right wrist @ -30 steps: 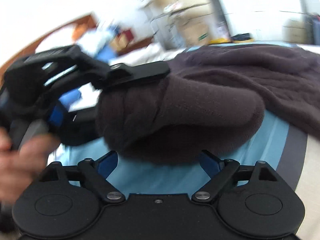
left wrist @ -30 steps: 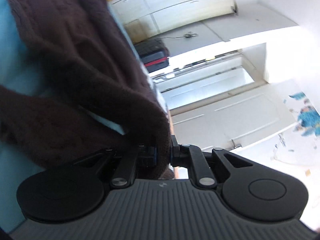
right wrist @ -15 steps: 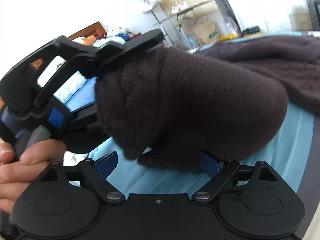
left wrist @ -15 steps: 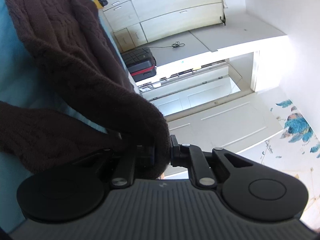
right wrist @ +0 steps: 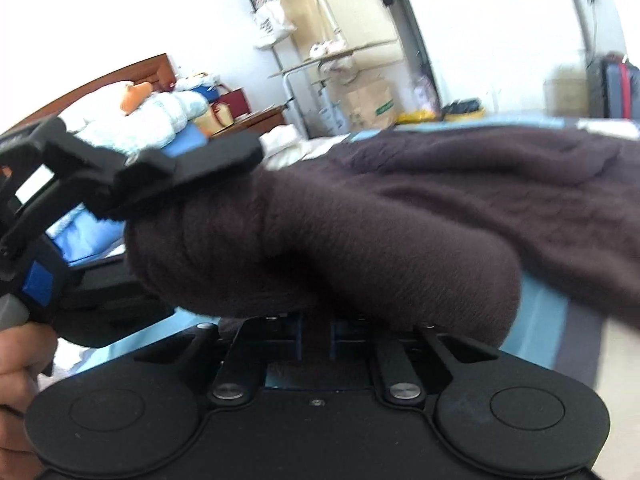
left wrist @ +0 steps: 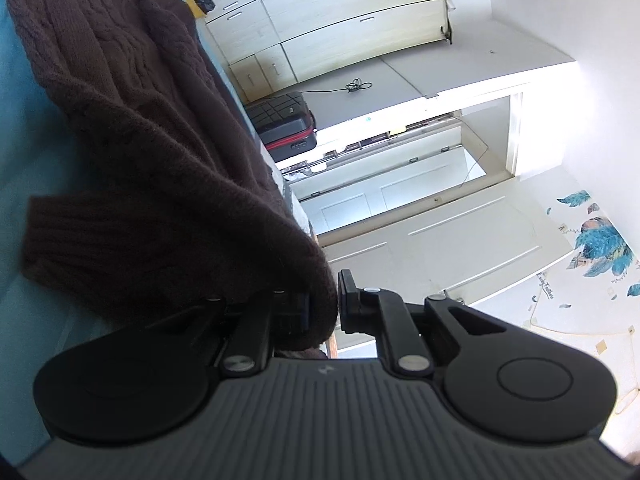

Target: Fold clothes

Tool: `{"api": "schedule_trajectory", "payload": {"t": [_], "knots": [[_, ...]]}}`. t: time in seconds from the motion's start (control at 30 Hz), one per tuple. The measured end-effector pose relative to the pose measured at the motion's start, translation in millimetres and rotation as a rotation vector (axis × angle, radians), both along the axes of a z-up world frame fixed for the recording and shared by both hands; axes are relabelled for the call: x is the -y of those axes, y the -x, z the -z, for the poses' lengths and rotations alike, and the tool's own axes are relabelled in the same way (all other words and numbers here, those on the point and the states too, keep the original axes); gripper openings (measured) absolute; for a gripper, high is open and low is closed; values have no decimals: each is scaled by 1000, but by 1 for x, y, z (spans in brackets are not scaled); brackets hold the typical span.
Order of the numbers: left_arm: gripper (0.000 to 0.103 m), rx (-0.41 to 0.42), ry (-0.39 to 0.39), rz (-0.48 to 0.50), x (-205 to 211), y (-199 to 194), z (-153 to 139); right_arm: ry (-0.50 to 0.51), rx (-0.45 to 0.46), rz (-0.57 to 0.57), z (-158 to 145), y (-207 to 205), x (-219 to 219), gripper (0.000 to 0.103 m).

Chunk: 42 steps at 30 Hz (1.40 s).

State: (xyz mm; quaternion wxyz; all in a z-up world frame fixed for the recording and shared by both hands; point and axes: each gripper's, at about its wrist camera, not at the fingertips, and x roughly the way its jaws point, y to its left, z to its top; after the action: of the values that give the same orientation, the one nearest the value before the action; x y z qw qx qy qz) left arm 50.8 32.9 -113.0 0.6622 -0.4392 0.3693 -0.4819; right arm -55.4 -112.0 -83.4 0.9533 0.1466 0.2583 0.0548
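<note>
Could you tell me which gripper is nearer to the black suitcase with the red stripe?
Left, as far as the views show. The left gripper, clamped on the brown sweater, faces the suitcase beside the bed; from the right gripper it sits far behind the sweater.

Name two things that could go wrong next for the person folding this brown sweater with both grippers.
1. The right gripper has just closed on a thick bunch of the sweater; the bulky knit may slip out.
2. The left gripper pinches only an edge fold, so pulling could stretch it or skew the fold.
</note>
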Motion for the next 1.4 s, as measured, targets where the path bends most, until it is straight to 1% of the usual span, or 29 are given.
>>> {"api": "schedule_trajectory", "payload": {"t": [0.07, 0.1, 0.13, 0.2, 0.23, 0.27, 0.33, 0.4, 0.47, 0.5, 0.53, 0.57, 0.6, 0.67, 0.7, 0.77, 0.8, 0.83, 0.87, 0.9, 0.97, 1.07, 1.1, 1.17, 1.23, 1.27, 1.3, 1.37, 1.4], "knots": [[11, 14, 14, -11, -1, 1, -3, 38, 5, 37, -5, -1, 5, 11], [11, 12, 21, -15, -2, 0, -3, 77, 9, 57, -7, 2, 6, 11], [11, 9, 28, -20, -3, 0, -3, 138, 20, 80, -11, 6, 5, 10], [11, 5, 35, -29, -4, 0, -3, 278, 43, 136, -19, 15, 2, 5], [11, 4, 35, -33, -5, -1, -3, 342, 52, 161, -25, 8, 4, 5], [11, 3, 35, -38, -5, -1, -3, 383, 58, 175, -30, 5, 7, 5], [11, 5, 4, -70, -6, 1, -2, 395, 55, 187, -40, 7, 14, 6], [11, 4, -18, -106, -6, 0, -1, 373, 31, 180, -49, 7, 23, 12], [11, 4, -25, -123, -7, -2, 0, 325, 7, 169, -46, 7, 31, 28], [11, 5, -20, -126, -9, -2, -1, 288, -4, 169, -43, 7, 35, 52], [11, 7, -15, -130, -11, -2, -2, 207, -13, 162, -34, 8, 42, 81], [11, 8, -9, -133, -12, -2, -3, 118, -21, 153, -24, 9, 48, 92], [11, 10, -7, -134, -13, -2, -4, 15, -41, 149, -11, 6, 57, 96], [11, 8, -3, -135, -12, -4, -5, -159, -104, 200, 16, -3, 69, 97], [11, 4, -1, -132, -12, -5, -4, -212, -100, 214, 23, -7, 73, 98], [11, 7, -6, -128, -12, -5, -4, -219, -24, 211, 26, -14, 72, 93], [11, 8, -8, -125, -12, -5, -4, -216, -20, 175, 26, -22, 70, 70], [11, 10, -10, -123, -11, -6, -4, -214, -19, 136, 27, -30, 67, 32], [11, 18, -19, -128, -13, -5, -5, -193, -45, 99, 26, -36, 64, 17], [11, 33, -32, -142, -14, -3, -7, -143, -65, 92, 21, -38, 60, 15], [11, 65, -53, -167, -17, -1, -13, -50, -51, 106, 1, -29, 57, 15], [11, 110, -50, -195, -25, 3, -23, 75, 2, 114, -49, -3, 68, 14], [11, 121, -58, -201, -27, 3, -26, 141, 15, 109, -68, 2, 71, 14], [14, 123, -124, -194, -24, 1, -30, 286, 33, 80, -102, 9, 77, 14], [14, 107, -265, -193, -11, 0, -29, 460, -15, 38, -125, -9, 81, 14], [15, 105, -330, -192, -4, 1, -25, 547, -33, 29, -129, -19, 85, 14], [17, 89, -393, -172, 5, 1, -20, 621, -100, -8, -122, -33, 88, 16], [18, 35, -482, -88, 20, -2, -6, 764, -248, -90, -107, -63, 92, 34], [18, 12, -500, -68, 23, -2, -2, 800, -393, -137, -90, -78, 99, 56]]}}
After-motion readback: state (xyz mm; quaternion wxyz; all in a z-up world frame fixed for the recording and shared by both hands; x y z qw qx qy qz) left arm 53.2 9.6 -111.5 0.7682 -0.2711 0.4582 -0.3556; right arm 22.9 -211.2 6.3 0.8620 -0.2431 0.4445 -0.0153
